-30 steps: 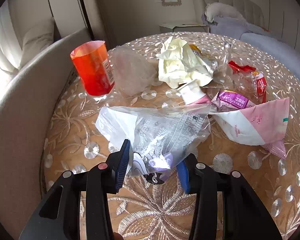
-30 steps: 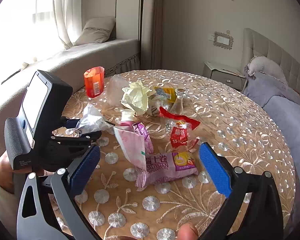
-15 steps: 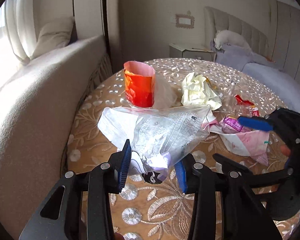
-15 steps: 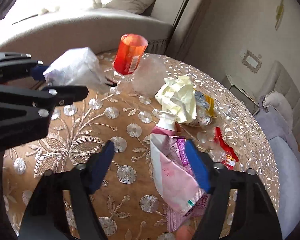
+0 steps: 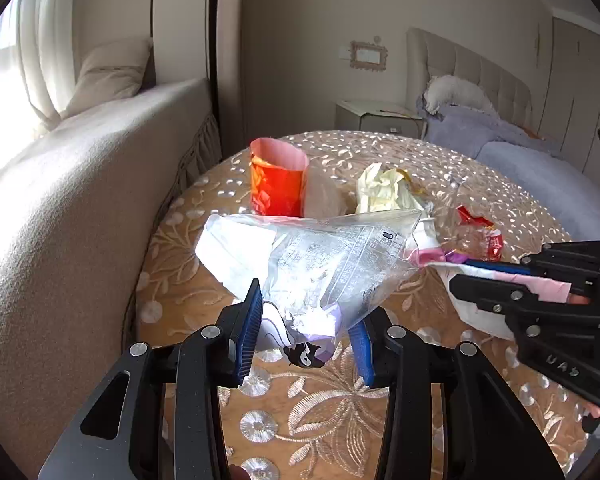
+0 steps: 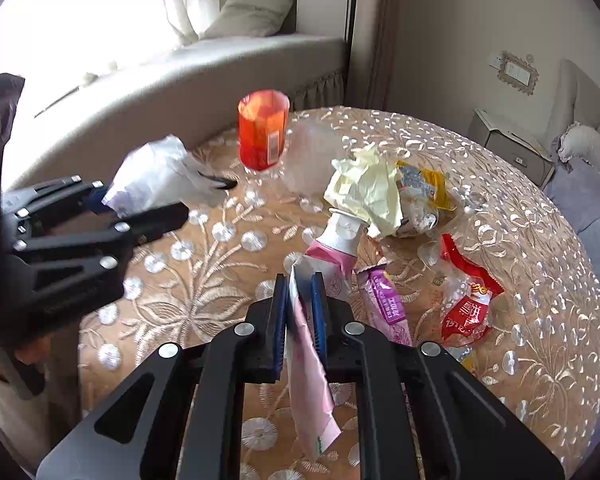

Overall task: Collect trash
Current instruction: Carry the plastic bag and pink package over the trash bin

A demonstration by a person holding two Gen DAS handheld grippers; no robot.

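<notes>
Clear plastic bag point(image 5: 324, 264), fine print illegible, clamped in left gripper point(image 5: 306, 344). Pink tube point(image 6: 332, 256), lettering unreadable, clamped in right gripper point(image 6: 300, 312); bare table point(image 6: 204, 280) to its left.

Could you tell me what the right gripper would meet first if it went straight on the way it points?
Probably the white cap end of the pink-and-white squeeze tube that the right gripper is clamping, then the crumpled pale-yellow paper; depth is uncertain.

On the round table point(image 6: 532, 280), an upright cup point(image 6: 262, 136) anchors the far edge. Right of the cup lies crumpled paper point(image 6: 366, 190); a tube point(image 6: 336, 248) lies before the paper, and a snack wrapper point(image 6: 466, 296) lies farther right of the cup.
</notes>
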